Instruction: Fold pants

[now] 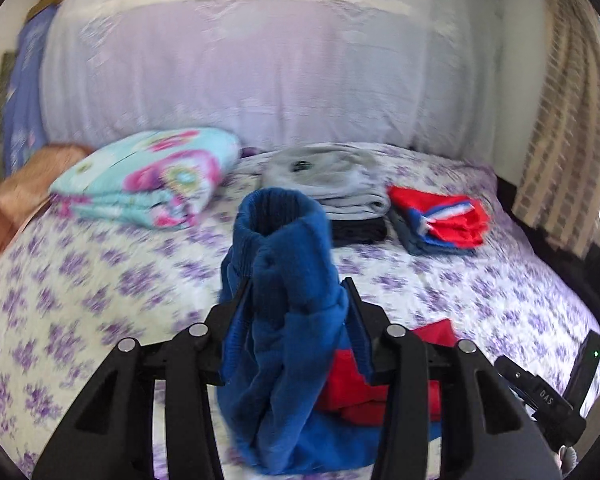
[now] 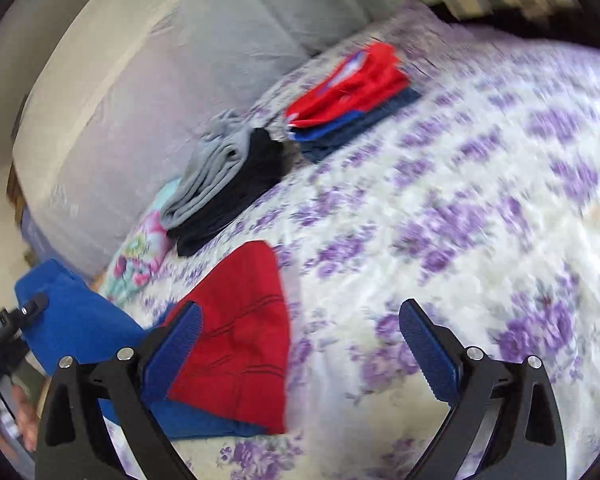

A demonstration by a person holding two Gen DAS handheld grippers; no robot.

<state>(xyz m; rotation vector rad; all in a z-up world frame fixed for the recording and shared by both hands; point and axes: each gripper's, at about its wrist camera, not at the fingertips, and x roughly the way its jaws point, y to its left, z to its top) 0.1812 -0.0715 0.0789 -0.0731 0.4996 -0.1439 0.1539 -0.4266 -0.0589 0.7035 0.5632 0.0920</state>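
we have the left claw [image 1: 298,300] clamped on the blue cuff of the pants [image 1: 284,264], lifted at the near edge of the bed [image 1: 100,280]. right claw [image 2: 300,332] gapes empty, pants to its left.

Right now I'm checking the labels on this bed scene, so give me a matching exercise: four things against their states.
Things:
1. blue and red pants
2. right gripper
3. grey and black stack
4. flowered blanket

States:
a. folded, lying beside the orange pillow
b. open, nothing between its pads
c. blue cuff end pinched and lifted by the left gripper
d. folded, lying near the red and blue stack

Pairs: 1-c, 2-b, 3-d, 4-a
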